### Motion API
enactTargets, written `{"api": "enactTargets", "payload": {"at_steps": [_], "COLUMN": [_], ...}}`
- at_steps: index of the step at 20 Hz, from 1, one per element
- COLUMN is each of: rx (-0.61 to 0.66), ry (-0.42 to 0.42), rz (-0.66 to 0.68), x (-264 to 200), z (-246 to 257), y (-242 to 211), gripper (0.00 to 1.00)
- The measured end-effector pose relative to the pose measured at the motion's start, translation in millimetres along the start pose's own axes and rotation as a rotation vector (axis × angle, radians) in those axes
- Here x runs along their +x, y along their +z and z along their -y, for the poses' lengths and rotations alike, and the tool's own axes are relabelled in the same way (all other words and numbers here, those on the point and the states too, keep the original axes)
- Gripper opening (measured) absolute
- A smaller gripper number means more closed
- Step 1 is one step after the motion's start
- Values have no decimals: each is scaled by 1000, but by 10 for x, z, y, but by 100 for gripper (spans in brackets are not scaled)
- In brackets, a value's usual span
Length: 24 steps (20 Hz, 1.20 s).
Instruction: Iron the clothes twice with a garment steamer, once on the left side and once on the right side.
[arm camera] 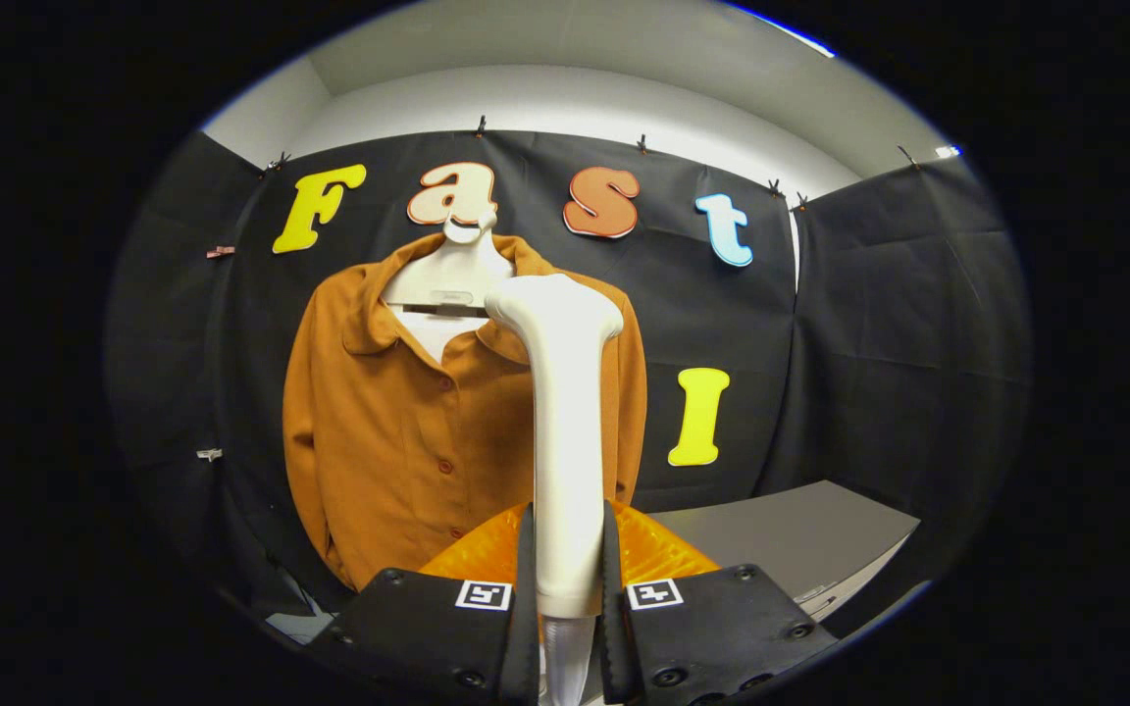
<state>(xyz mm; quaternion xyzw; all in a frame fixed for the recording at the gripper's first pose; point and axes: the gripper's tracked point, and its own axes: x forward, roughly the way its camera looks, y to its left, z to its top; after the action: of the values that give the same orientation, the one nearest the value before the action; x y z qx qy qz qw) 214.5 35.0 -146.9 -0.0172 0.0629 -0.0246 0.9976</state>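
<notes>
A white garment steamer (563, 431) stands upright between my fingers, its handle clamped on both sides and its head at the top. My gripper (565, 579) is shut on that handle. Beyond it an orange-brown buttoned shirt (398, 431) hangs on a white hanger (447, 279) against the booth's back wall. The steamer's head sits in front of the shirt's right shoulder, and its body hides part of the shirt's right half. How far the head is from the cloth I cannot tell.
A grey table top (791, 534) lies low to the right of the shirt, its front edge running toward my fingers. Black cloth walls close the booth behind and on both sides.
</notes>
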Motion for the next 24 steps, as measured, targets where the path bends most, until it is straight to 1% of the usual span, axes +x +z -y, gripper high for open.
{"api": "enactTargets", "payload": {"at_steps": [5, 8, 11, 19, 24], "rx": [-9, -25, -26, -47, -31], "ry": [-7, -13, -4, 10, 28], "rz": [-49, -58, -100, -204, -272], "x": [253, 317, 381, 366, 287], "z": [-61, -92, -113, -130, -195], "y": [-283, -396, -590, -1115, -1465], "gripper": [28, 28, 28, 28, 28]}}
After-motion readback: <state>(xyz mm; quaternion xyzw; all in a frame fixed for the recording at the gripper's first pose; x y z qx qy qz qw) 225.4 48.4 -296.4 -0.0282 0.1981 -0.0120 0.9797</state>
